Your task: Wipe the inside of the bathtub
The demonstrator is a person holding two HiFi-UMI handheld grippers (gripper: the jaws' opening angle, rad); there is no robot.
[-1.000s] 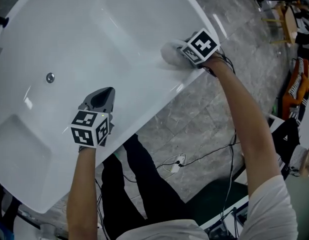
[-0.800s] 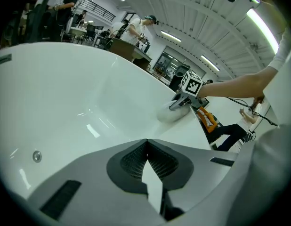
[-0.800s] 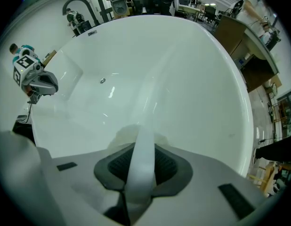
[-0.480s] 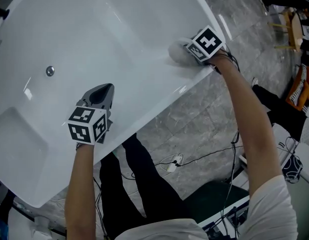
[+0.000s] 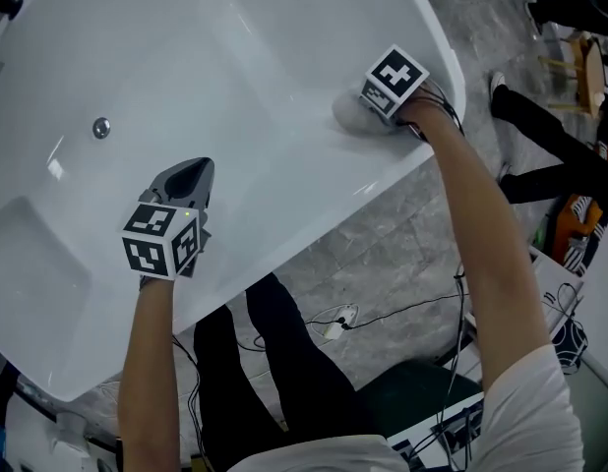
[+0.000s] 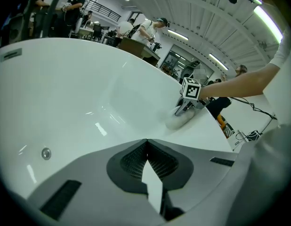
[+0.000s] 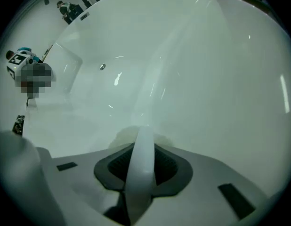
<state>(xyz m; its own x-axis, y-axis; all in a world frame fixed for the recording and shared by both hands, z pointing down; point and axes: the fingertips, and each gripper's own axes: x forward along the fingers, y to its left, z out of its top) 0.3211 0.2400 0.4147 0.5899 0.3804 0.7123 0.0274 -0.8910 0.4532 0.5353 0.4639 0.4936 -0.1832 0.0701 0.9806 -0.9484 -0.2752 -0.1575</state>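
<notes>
gripped by the right tongs (image 5: pixel 373 108), the cloth (image 5: pixel 348 114) has been slid slightly towards 3 o'clock. much of the bathtub (image 5: pixel 235 57) is judged unwiped. the left tongs (image 5: pixel 194 173) are held closed, empty.

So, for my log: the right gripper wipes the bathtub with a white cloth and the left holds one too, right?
No: the left gripper holds nothing; the left gripper view shows its jaws together, empty. The right gripper does hold the white cloth against the bathtub.
</notes>
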